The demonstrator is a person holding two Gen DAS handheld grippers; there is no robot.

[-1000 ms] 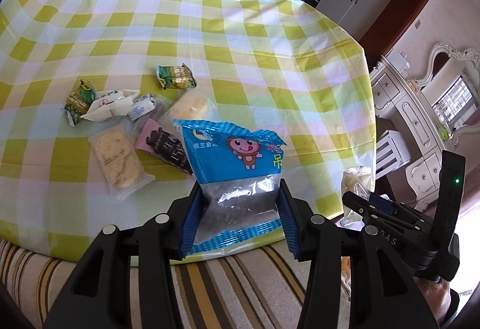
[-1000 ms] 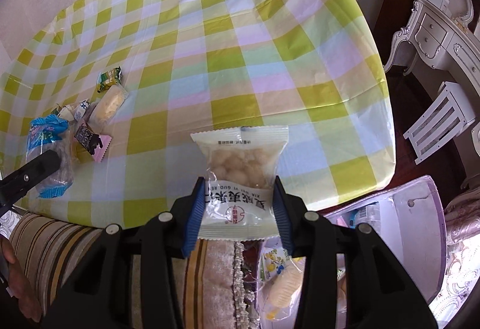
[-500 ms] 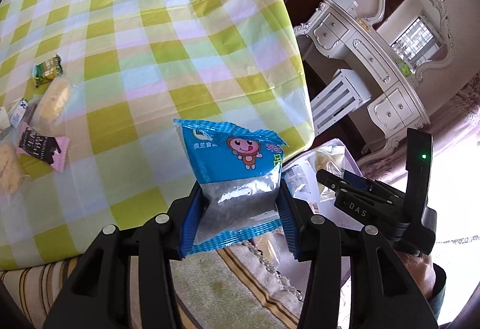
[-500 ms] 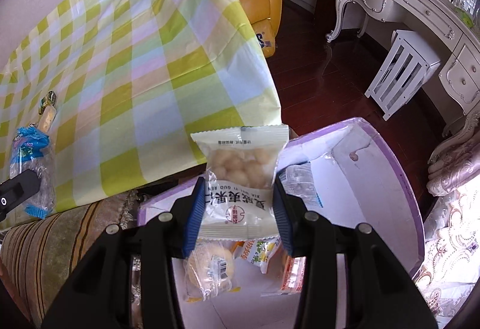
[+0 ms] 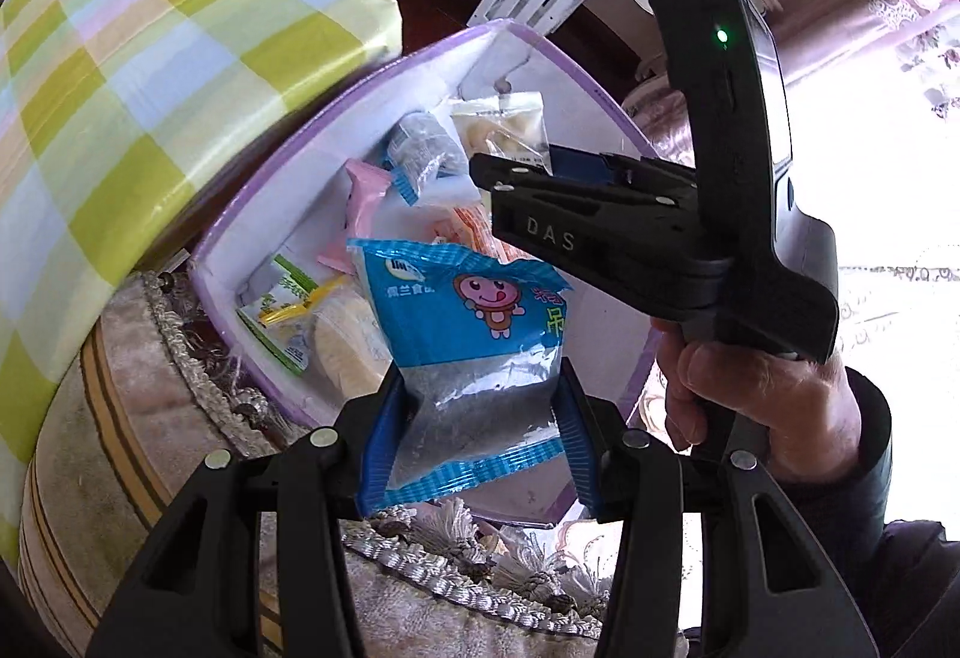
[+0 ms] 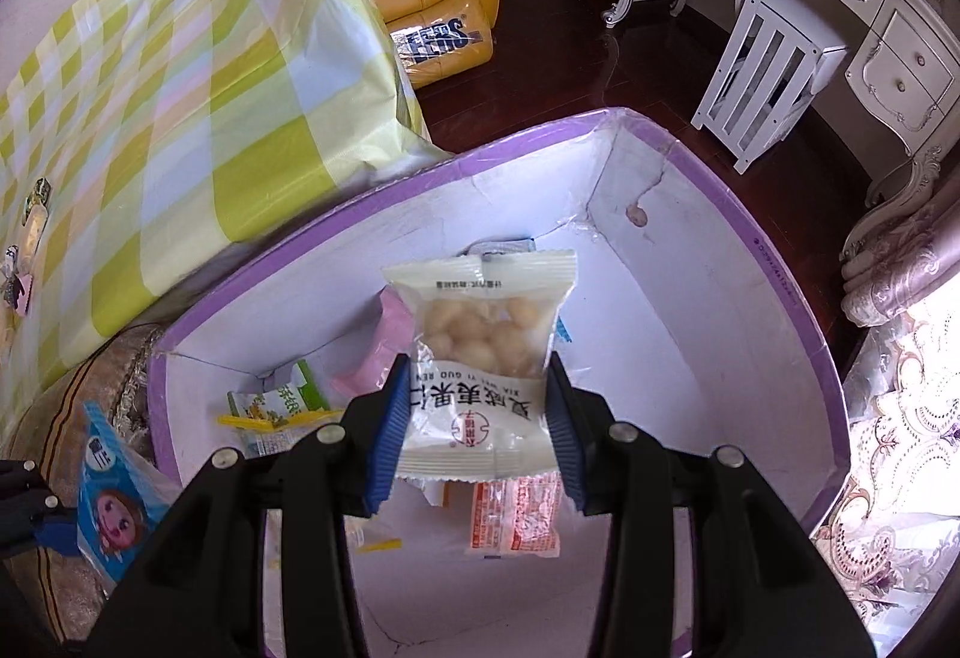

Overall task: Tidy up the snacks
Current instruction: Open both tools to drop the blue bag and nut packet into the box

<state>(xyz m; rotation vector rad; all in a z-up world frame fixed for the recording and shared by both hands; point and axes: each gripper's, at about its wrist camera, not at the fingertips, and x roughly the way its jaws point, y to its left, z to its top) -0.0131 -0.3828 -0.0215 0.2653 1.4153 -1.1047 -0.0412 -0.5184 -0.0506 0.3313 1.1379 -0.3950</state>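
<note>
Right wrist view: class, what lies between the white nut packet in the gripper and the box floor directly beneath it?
Under the white nut packet, an orange-red packet lies on the box floor; the right wrist view shows it.

The blue snack packet [image 5: 474, 352] has a cartoon monkey face on its top part and a clear lower part with dark content; it stands upright between the blue pads of the left gripper [image 5: 483, 436], which press on its sides. The white snack packet [image 6: 480, 364] shows pale round pieces through a clear window and has red print below; it is clamped between the pads of the right gripper [image 6: 477, 427], upright. Below and ahead of both tools is the purple-rimmed white box [image 6: 660, 298], open on top. Inside it lie a pink packet [image 5: 363, 202], a green-and-yellow packet [image 6: 276, 406], an orange-red packet [image 6: 516, 520] and a round pale cake in clear wrap [image 5: 345, 340].
</note>
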